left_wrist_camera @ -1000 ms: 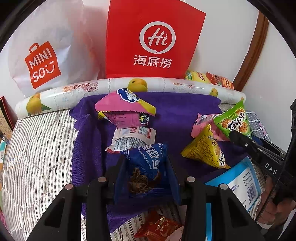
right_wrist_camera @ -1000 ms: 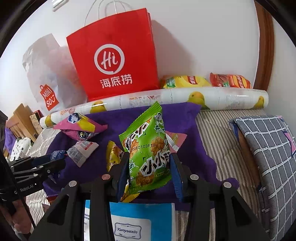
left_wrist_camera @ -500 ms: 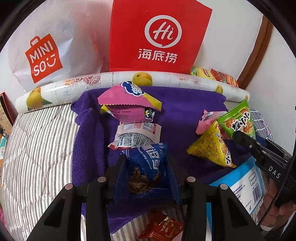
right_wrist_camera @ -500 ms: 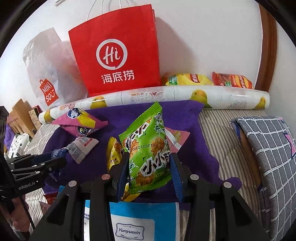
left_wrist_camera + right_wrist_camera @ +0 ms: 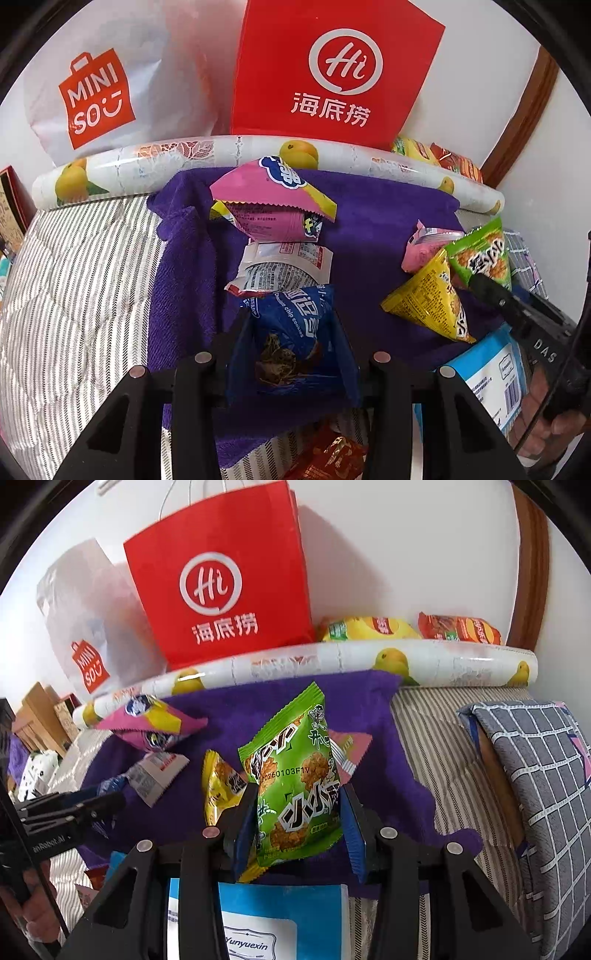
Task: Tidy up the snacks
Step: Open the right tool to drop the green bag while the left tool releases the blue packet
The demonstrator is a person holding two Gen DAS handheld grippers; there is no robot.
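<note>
My left gripper [image 5: 291, 325] is shut on a blue cookie packet [image 5: 291, 339] and holds it above the purple towel [image 5: 376, 236]. My right gripper [image 5: 297, 805] is shut on a green snack packet [image 5: 295, 779], which also shows in the left wrist view [image 5: 480, 254]. On the towel lie a pink packet [image 5: 273, 206], a white packet [image 5: 284, 266], a yellow packet [image 5: 428, 299] and a small pink packet [image 5: 424, 247]. A red paper bag [image 5: 332, 70] and a white Miniso bag [image 5: 96, 85] stand at the back wall.
A rolled mat printed with fruit [image 5: 166, 162] lies across the back of the striped bed [image 5: 74, 295]. Yellow and orange packets [image 5: 406, 629] lie behind it. A blue-and-white pouch [image 5: 258, 923] lies in front. A checked cushion [image 5: 535, 775] is at right.
Both grippers have moved a little forward toward the bags, each still holding its packet. The bags and the packets on the towel look slightly nearer.
</note>
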